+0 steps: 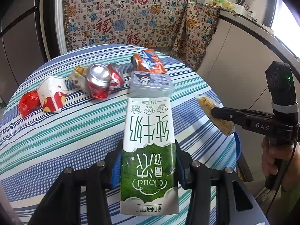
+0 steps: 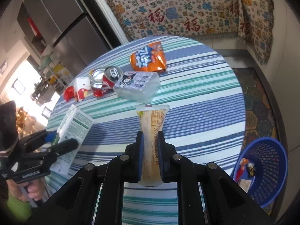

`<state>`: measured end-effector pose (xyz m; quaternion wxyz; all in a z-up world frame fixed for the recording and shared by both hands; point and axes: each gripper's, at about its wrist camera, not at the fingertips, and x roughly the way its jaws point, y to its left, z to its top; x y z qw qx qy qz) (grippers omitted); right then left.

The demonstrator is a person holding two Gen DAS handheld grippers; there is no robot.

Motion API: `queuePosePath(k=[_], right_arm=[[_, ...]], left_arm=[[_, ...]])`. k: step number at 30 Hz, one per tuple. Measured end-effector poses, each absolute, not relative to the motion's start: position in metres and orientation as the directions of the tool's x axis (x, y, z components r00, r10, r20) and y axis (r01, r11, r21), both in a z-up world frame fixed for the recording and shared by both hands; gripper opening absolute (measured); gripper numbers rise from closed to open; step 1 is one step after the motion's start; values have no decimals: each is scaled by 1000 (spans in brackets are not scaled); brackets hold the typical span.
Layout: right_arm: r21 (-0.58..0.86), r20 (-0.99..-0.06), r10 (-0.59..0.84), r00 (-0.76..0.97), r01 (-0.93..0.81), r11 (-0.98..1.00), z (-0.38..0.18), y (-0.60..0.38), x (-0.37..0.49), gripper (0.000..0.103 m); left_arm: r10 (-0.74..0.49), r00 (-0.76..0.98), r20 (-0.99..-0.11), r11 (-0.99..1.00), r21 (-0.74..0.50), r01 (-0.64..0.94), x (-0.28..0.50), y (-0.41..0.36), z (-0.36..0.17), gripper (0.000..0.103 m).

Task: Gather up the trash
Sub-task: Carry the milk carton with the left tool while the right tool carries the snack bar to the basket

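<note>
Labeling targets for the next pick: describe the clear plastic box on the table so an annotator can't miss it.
On the round striped table, look near the middle, just in front of the orange snack bag and right of the crushed red cans. The clear plastic box lies flat there; it alone is see-through, with a black-and-white cartoon character on its lid.
</note>
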<state>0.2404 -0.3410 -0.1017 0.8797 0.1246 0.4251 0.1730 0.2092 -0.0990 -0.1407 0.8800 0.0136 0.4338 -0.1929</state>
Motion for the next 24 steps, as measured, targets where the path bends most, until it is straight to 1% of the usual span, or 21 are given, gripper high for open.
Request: queuePosePath(k=[5,10,14,18,20,24], right_arm=[[385,-675,366,641,-118,915,-89,-390,222,13],[356,-683,265,681,-7,934,-78,-452,207,13],[299,-699,166,696,73,952,-69,-500,199,13],[215,-723,37,690,174,961,-77,-548,192,13],[245,-719,26,694,218,945,-90,-571,186,13],[331,-733,66,677,270,904,-119,-607,179,13]], left_arm=[[-382,524,-761,891,-152,428,201,-148,-135,47],[-449,481,-753,843,-178,507,199,-205,-129,47],[-499,454,-738,803,-198,562,201,-252,-123,47],[-544,416,-729,763,-224,606,203,-301,-124,47],[-557,398,-729,749,-235,620,207,-325,-130,47],[-570,353,-741,731,-262,630,213,-360,-150,47]])
